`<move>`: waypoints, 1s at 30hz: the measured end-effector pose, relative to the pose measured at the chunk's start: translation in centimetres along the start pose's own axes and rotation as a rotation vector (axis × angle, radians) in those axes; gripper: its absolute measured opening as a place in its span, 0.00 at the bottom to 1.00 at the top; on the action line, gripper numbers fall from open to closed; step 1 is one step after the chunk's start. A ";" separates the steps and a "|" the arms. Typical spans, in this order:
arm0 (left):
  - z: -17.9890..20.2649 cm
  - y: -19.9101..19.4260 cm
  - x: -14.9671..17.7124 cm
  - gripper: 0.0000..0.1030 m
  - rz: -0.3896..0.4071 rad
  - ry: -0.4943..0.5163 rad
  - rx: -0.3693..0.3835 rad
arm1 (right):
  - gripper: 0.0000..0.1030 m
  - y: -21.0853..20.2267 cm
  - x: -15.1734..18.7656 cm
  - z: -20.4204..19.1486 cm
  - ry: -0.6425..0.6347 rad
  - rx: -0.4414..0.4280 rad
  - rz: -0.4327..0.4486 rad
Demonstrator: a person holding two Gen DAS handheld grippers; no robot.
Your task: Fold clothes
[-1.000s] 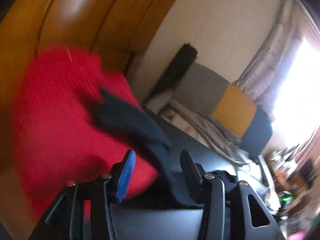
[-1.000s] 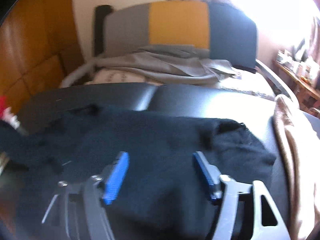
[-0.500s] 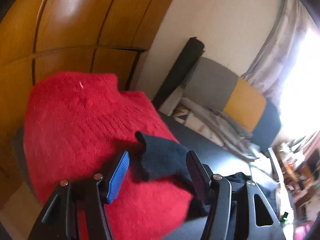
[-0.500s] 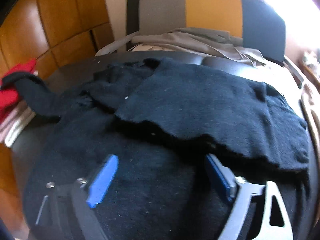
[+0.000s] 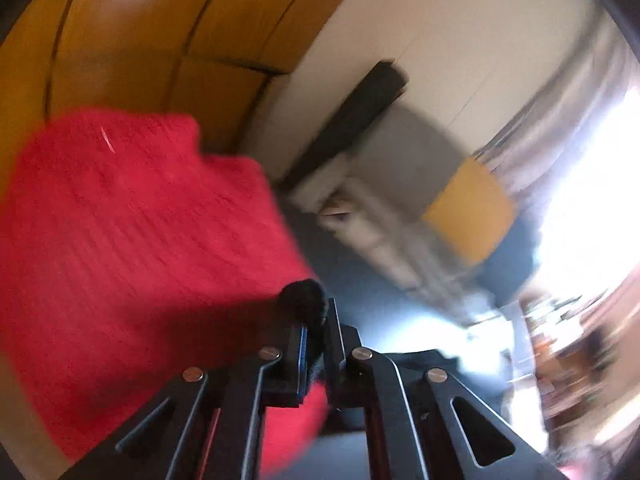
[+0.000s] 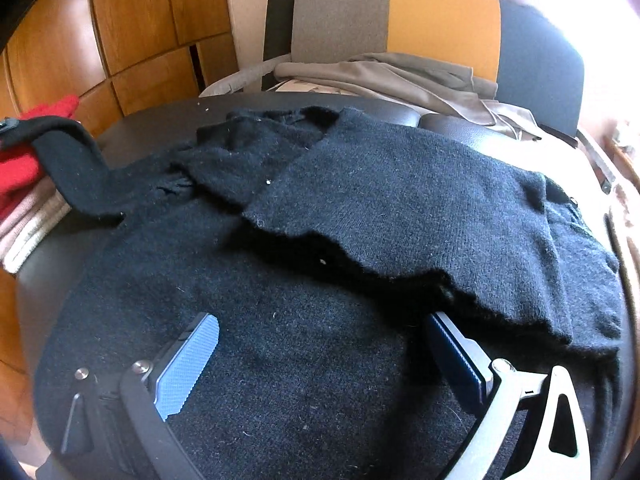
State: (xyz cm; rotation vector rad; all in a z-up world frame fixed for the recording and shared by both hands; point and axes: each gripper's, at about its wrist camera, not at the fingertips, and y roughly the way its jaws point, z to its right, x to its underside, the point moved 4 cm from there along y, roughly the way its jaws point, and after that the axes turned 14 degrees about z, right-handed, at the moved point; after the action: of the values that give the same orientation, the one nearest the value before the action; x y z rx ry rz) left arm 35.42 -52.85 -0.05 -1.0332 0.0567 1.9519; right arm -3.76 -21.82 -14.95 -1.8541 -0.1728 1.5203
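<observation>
The black sweater (image 6: 360, 240) lies on the dark table (image 6: 140, 124). Its sleeve (image 6: 68, 152) reaches left, and the left gripper (image 5: 316, 336) has just snapped shut on its tip. The right gripper (image 6: 320, 360) has just opened wide and holds nothing. The small pinch might slip, or the sleeve could drag the red sweater (image 5: 132, 240).

A fuzzy, matt black knit sweater (image 6: 400, 216) flecked with pale lint lies across my glossy black table (image 6: 152, 128). My right claw (image 6: 320, 360) carries ribbed blue pads on matt black plastic with shiny metal pins. Beside it sit a coarse red knit (image 5: 132, 232), polished wood panels (image 6: 132, 28) and a woven-cloth chair (image 6: 400, 20).
</observation>
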 end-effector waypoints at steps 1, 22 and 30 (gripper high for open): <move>1.2 -0.1 0.6 0.04 0.000 -0.046 0.070 | 1.00 0.0 0.0 0.0 0.002 -0.002 0.001; 22.7 17.7 21.8 0.04 -0.425 -0.259 0.433 | 1.00 -0.6 -0.3 1.6 0.133 -0.111 0.057; 20.8 17.7 26.3 0.26 -0.573 -0.233 0.449 | 1.00 -0.6 -0.5 2.2 0.197 -0.157 0.076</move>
State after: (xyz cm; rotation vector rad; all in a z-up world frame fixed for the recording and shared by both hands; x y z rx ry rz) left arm 2.76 -36.60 -10.43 -0.4529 0.0584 1.4280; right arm -5.68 -20.68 -14.24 -2.1440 -0.1342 1.3974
